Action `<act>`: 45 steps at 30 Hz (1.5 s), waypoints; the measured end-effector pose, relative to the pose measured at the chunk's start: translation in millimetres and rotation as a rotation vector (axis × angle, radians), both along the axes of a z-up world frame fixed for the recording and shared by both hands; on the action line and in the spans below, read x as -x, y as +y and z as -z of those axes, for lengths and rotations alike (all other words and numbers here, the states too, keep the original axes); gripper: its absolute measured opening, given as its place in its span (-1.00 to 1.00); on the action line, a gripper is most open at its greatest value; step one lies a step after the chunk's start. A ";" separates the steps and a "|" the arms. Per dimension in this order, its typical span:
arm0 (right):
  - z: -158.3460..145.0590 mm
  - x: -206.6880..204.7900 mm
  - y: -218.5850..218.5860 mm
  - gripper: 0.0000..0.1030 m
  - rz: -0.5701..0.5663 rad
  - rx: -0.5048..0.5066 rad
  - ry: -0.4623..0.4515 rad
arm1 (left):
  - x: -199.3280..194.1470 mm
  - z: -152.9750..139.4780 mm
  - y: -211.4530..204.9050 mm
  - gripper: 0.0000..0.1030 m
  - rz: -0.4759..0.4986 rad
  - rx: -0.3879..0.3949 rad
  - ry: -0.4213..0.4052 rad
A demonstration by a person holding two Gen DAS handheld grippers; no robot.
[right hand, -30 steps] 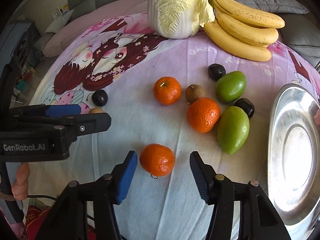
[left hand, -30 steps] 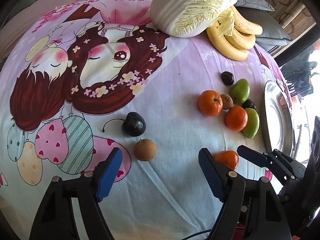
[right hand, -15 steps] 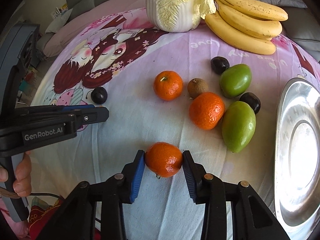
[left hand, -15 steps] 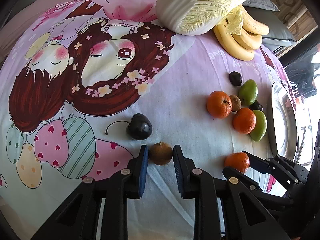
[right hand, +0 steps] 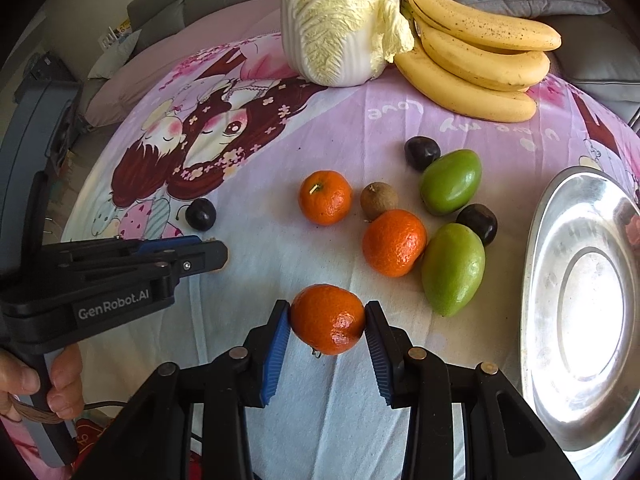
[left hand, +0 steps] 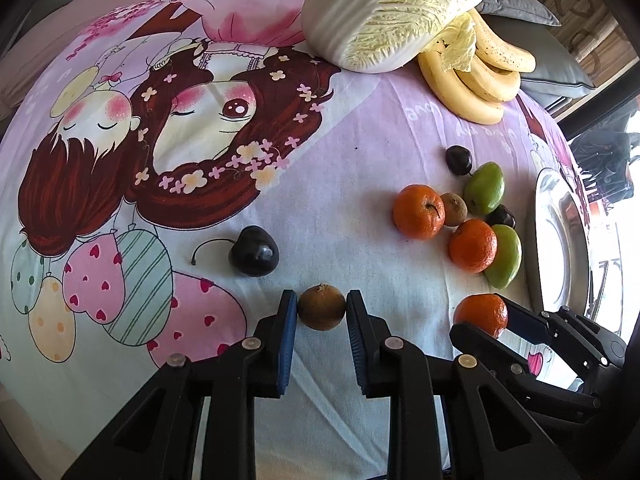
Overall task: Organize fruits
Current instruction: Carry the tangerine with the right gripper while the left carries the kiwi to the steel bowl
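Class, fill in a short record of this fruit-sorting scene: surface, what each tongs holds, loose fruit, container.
surface: cartoon-print cloth
left tongs: shut on small brown fruit
right tongs: shut on tangerine
loose fruit: two tangerines, two green mangoes, bananas, dark plums
container: steel plate, nothing in it

Orange mandarin (right hand: 327, 318), brown longan (left hand: 321, 306), pink cartoon-print cloth (right hand: 360, 128), silver plate (right hand: 580, 304)

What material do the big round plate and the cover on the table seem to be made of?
Plate: probably stainless steel, polished; it is silver and mirrors bright light.
Table cover: woven fabric, likely cotton, matte; it shows soft wrinkles and a printed cartoon picture.
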State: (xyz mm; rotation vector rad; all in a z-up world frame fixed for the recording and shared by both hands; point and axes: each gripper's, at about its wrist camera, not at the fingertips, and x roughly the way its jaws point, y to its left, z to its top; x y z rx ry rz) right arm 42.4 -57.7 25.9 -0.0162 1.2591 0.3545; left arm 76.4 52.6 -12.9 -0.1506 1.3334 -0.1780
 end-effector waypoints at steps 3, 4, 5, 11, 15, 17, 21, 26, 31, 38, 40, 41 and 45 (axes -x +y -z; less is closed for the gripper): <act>-3.8 -5.0 -5.3 -0.22 0.018 0.000 0.010 | -4.2 -3.1 -10.7 -0.50 -0.009 -0.002 0.014; -5.4 -6.6 -7.0 -0.22 0.024 0.005 0.009 | -5.6 -4.6 -14.9 -0.50 -0.009 -0.004 0.019; -7.2 -7.8 -9.9 -0.22 0.035 0.007 0.007 | -7.1 -6.3 -19.6 -0.50 -0.008 -0.006 0.023; -17.4 -15.0 -37.0 -0.22 0.111 0.006 0.008 | -16.3 -14.6 -48.1 -0.50 0.012 -0.019 0.067; -28.6 -16.0 -56.4 -0.22 0.156 0.014 -0.015 | -20.9 -20.2 -69.4 -0.50 0.031 -0.019 0.105; -33.4 -16.3 -67.1 -0.22 0.172 -0.003 -0.020 | -23.2 -25.3 -80.3 -0.50 0.035 -0.032 0.112; -42.6 -17.8 -88.2 -0.22 0.210 0.005 -0.048 | -28.8 -37.1 -107.1 -0.49 0.061 -0.068 0.101; -48.2 -23.1 -118.8 -0.22 0.270 -0.011 -0.057 | -35.5 -48.8 -150.8 -0.49 0.127 -0.099 0.096; -47.4 -29.0 -156.7 -0.21 0.371 0.008 -0.060 | -43.1 -53.6 -192.6 -0.49 0.177 -0.120 0.098; -42.7 -32.8 -214.5 -0.21 0.516 0.053 -0.049 | -53.7 -55.5 -244.3 -0.49 0.238 -0.135 0.120; -40.5 -31.8 -229.1 -0.21 0.550 0.055 -0.042 | -57.4 -53.8 -257.2 -0.49 0.246 -0.141 0.128; -39.3 -31.5 -235.3 -0.21 0.564 0.054 -0.038 | -58.9 -52.5 -263.4 -0.49 0.252 -0.145 0.131; -36.6 -29.7 -257.3 -0.21 0.612 0.048 -0.028 | -64.5 -45.8 -284.3 -0.49 0.271 -0.155 0.143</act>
